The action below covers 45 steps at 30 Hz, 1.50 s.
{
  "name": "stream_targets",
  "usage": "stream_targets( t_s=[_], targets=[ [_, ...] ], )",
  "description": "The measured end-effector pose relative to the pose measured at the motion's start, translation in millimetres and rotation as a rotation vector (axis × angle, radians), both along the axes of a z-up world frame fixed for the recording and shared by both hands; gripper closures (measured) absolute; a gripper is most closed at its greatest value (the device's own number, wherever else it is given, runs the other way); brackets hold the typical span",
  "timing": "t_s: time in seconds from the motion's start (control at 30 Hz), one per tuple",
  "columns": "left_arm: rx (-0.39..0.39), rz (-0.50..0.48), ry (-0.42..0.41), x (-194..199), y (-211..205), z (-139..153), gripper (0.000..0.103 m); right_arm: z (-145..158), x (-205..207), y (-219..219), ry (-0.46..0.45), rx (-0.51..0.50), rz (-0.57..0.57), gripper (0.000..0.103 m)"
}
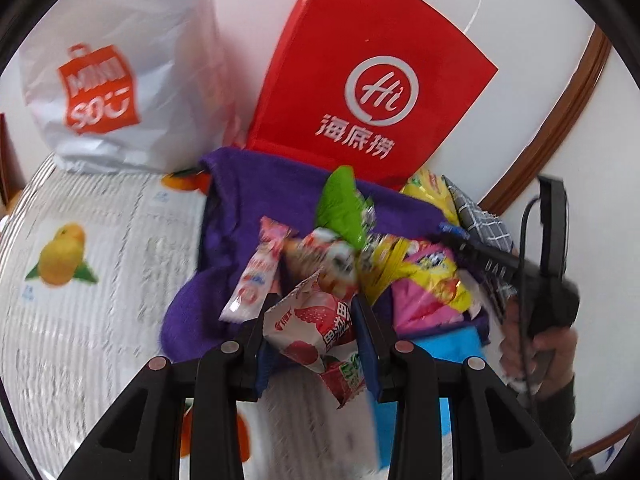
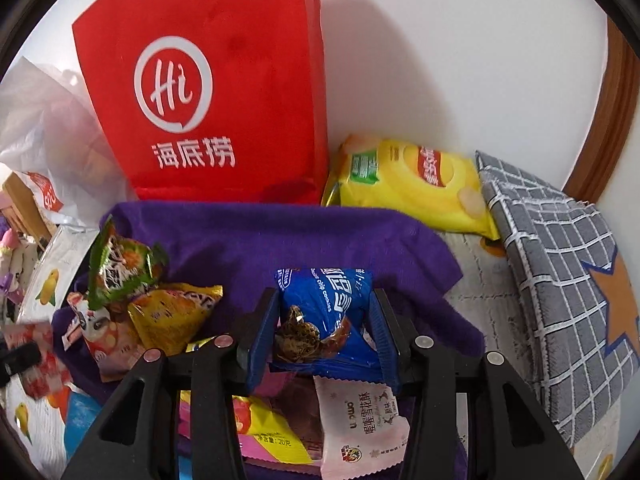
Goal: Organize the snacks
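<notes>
Where the white wall meets a curved brown wooden trim [image 2: 612,120], a white cloth printed with oranges and lemons [image 1: 80,280] covers the surface, and a purple towel [image 2: 280,240] lies over it with the snack pile on top. Motion blur smears the left wrist view, so the packets in the heap [image 1: 360,256] are hard to read there. A red paper Haidilao bag [image 2: 208,92] stands against the wall with a white Miniso plastic bag [image 1: 116,76] beside it; neither shows its contents. A yellow crisp bag [image 2: 412,184] lies beside the red bag, next to a grey checked cushion [image 2: 560,264]. The left gripper [image 1: 314,340] is clamped on a white and red strawberry-print snack packet [image 1: 316,332] just in front of the pile. The right gripper [image 2: 326,332] has a blue chocolate chip cookie packet [image 2: 324,312] pinched between its pads above the pile, over a pink-white snowflake crisp packet [image 2: 360,428].
</notes>
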<state>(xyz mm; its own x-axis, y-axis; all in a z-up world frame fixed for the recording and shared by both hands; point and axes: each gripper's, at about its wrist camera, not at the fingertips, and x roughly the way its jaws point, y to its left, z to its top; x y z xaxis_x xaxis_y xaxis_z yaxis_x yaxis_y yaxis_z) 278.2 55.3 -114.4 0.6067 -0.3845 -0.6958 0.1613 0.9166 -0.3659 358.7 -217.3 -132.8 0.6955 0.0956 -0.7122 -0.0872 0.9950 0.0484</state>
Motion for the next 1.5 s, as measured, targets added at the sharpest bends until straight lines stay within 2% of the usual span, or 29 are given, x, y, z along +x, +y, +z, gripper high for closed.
stream_targets(
  t_s=[0.2, 0.37, 0.4, 0.5, 0.67, 0.9, 1.0, 1.1, 1.3, 1.43, 1.47, 1.5],
  targets=[
    [0.052, -0.085, -0.035, 29.1, -47.5, 12.0, 0.069, 5.4, -3.3, -7.6, 0.000, 0.015, 0.012, 0.050],
    [0.096, -0.080, -0.019, 45.1, -69.6, 1.9, 0.069, 22.2, -14.4, -10.0, -0.037, 0.003, 0.008, 0.049],
    [0.112, -0.073, -0.022, 45.0, -71.7, 1.1, 0.066, 26.3, -18.2, -10.3, -0.044, 0.007, 0.010, 0.048],
    [0.131, -0.052, -0.021, 46.9, -72.2, 1.6, 0.037, 34.5, -30.1, -10.1, -0.061, 0.015, 0.015, 0.048],
    [0.120, -0.003, -0.023, 38.9, -59.9, 9.2, 0.034, 37.9, -53.2, -6.0, -0.069, 0.009, 0.018, 0.048],
    [0.115, 0.019, -0.068, -4.9, -49.3, 34.5, 0.030, 58.7, -108.5, -1.4, -0.109, 0.027, 0.022, 0.047],
    [0.130, 0.034, -0.084, -33.2, -45.5, 45.9, 0.029, 69.1, -137.7, 2.4, -0.132, 0.018, 0.024, 0.043],
    [0.149, 0.043, -0.095, -63.3, -44.1, 54.5, 0.024, 79.0, -168.9, 5.1, -0.154, 0.003, 0.017, 0.038],
    [0.223, 0.075, -0.152, -128.6, -48.3, 71.8, 0.013, 88.6, -229.5, 6.6, -0.168, 0.007, 0.014, 0.037],
    [0.233, 0.087, -0.179, -161.7, -48.4, 76.5, 0.009, 88.1, -261.7, 5.5, -0.167, 0.013, 0.002, 0.034],
    [0.238, 0.094, -0.189, -168.3, -47.8, 77.7, 0.009, 87.4, -268.7, 5.0, -0.167, 0.020, -0.004, 0.032],
    [0.246, 0.103, -0.200, -174.3, -47.6, 78.9, 0.009, 86.5, -275.4, 3.7, -0.167, 0.033, -0.012, 0.025]
  ],
)
